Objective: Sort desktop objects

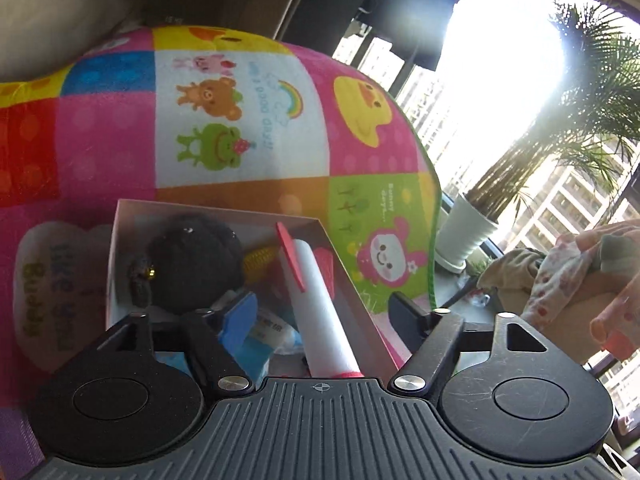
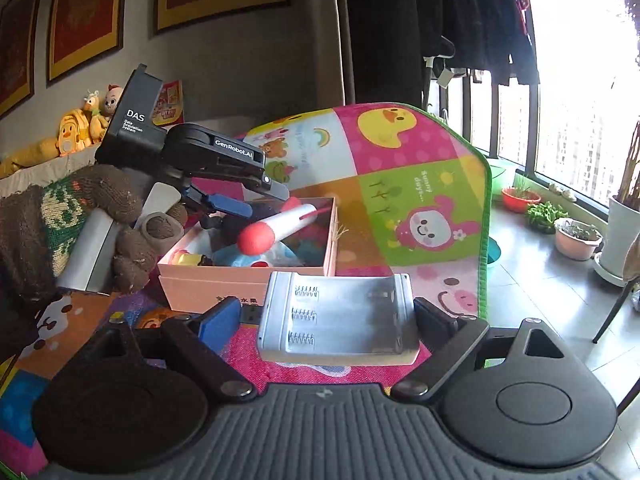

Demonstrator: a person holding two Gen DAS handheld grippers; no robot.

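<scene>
Left gripper (image 1: 322,312): jaws spread, empty, over pink cardboard box (image 2: 244,280) | Box holds white foam rocket with red tip (image 2: 276,226), black plush ball (image 1: 192,264) | Right gripper (image 2: 328,316): jaws wide, grey plastic battery holder (image 2: 336,320) between them, grip unclear, near box's front.

A matt pink cardboard box (image 2: 244,280) sits just behind a smooth grey plastic battery holder (image 2: 340,320) on the fuzzy printed cloth mat (image 2: 420,184).
</scene>
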